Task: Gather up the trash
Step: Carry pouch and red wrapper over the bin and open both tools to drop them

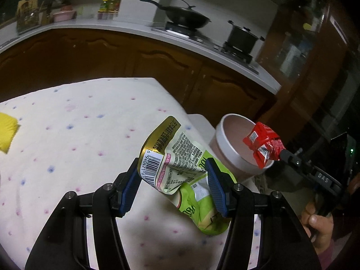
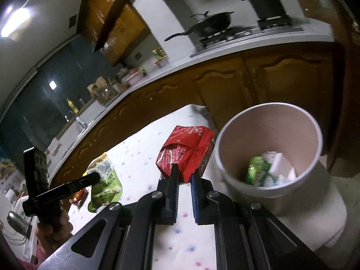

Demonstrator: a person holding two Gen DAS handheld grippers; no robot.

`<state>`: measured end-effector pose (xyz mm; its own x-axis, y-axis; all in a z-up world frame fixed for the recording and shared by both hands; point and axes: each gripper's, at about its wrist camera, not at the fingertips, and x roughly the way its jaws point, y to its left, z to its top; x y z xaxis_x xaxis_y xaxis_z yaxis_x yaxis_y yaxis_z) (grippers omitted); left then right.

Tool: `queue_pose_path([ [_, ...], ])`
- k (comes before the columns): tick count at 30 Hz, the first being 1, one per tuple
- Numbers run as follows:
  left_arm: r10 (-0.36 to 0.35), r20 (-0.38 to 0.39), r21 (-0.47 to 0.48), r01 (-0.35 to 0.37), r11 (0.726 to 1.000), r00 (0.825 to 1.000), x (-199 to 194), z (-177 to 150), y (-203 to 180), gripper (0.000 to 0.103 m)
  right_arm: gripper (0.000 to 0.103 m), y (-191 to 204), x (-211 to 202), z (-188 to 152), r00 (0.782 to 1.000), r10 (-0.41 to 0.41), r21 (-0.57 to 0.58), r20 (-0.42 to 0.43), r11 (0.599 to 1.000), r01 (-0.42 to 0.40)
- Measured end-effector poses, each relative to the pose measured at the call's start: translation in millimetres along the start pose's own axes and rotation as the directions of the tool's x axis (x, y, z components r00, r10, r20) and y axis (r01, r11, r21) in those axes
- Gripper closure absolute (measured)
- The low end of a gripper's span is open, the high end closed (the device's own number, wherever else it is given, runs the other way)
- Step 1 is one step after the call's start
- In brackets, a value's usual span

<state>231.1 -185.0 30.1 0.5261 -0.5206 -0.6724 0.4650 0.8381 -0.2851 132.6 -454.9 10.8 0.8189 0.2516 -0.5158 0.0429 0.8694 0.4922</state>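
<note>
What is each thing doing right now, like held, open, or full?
Green packet: crumpled, held in the left tongs.
Red wrapper: crumpled, pinched in the right tongs, beside the bin.
Bin: open, some trash at the bottom.
Wok: lidded, on the stove.
Pot: lidded, on the stove.

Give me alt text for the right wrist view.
The right gripper holds a red snack wrapper in its jaws beside the open white bin, which already contains trash. At left, the left gripper carries a green pouch over the dotted tablecloth.
</note>
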Motion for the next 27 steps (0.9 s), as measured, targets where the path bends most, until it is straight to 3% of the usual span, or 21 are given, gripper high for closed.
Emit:
queue_pose_path([
  [13,-0.077,-0.018,0.072,0.078,0.994,0.997,30,20,-54,0.047,0.094,-49,-33,8,0.995,-0.082,0.06,0.056,0.995,0.078],
  [27,-0.089,-0.056,0.175,0.098,0.98,0.994,84,43,-113,0.047,0.094,-90,-44,26,0.989,-0.117,0.102,0.089,0.989,0.108],
])
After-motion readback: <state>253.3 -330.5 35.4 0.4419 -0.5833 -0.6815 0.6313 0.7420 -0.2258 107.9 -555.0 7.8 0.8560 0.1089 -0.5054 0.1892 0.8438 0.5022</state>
